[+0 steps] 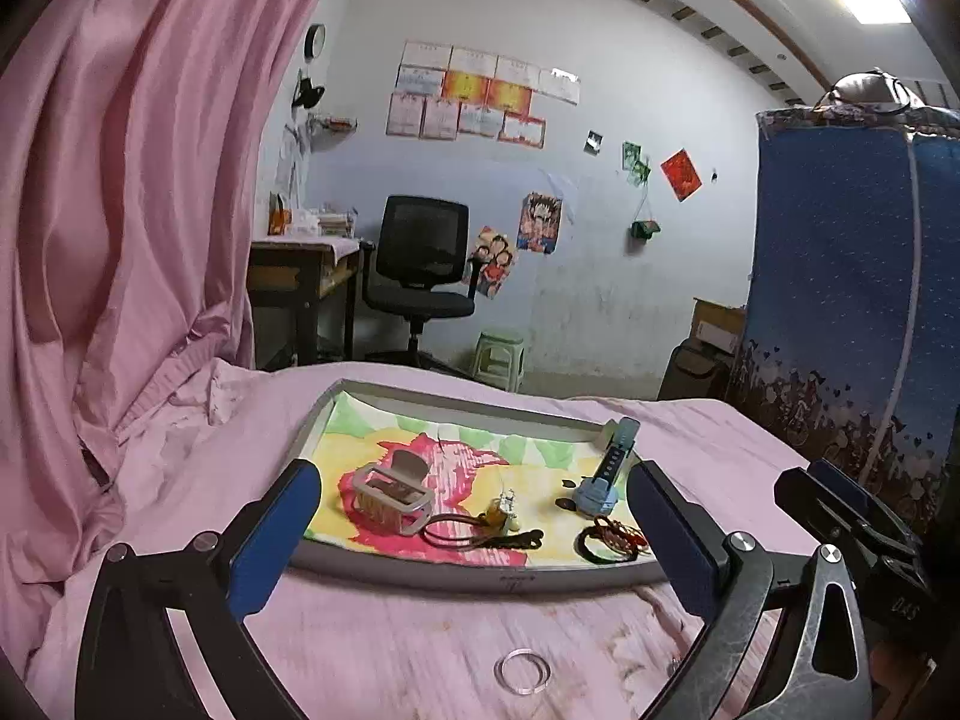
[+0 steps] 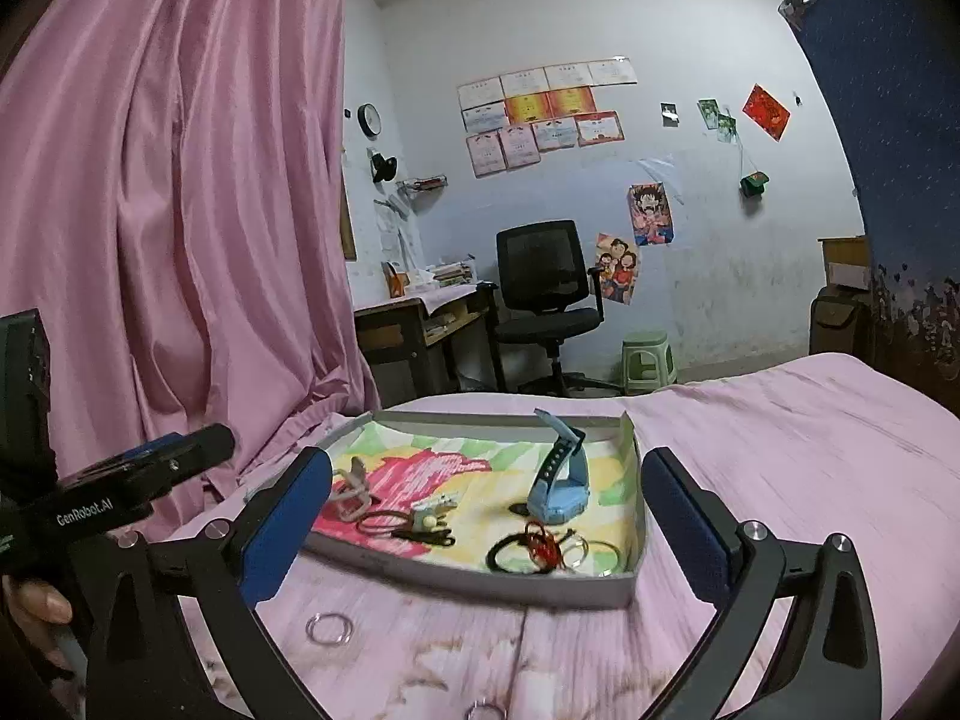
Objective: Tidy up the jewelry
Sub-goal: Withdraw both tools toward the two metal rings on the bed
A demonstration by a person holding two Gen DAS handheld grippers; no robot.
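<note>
Pink bedsheet (image 1: 420,648) carries tray (image 1: 480,577); ring (image 1: 522,670) lies outside.

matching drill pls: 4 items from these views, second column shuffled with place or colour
1. blue watch
2. clear ring
3. black hair tie
4. stool

A. green, on the floor by the wall
B. on the pink sheet, outside the tray
C. in the tray, strap sticking up
D. in the tray's near right corner, beside red charms

Pairs: 1-C, 2-B, 3-D, 4-A
</note>
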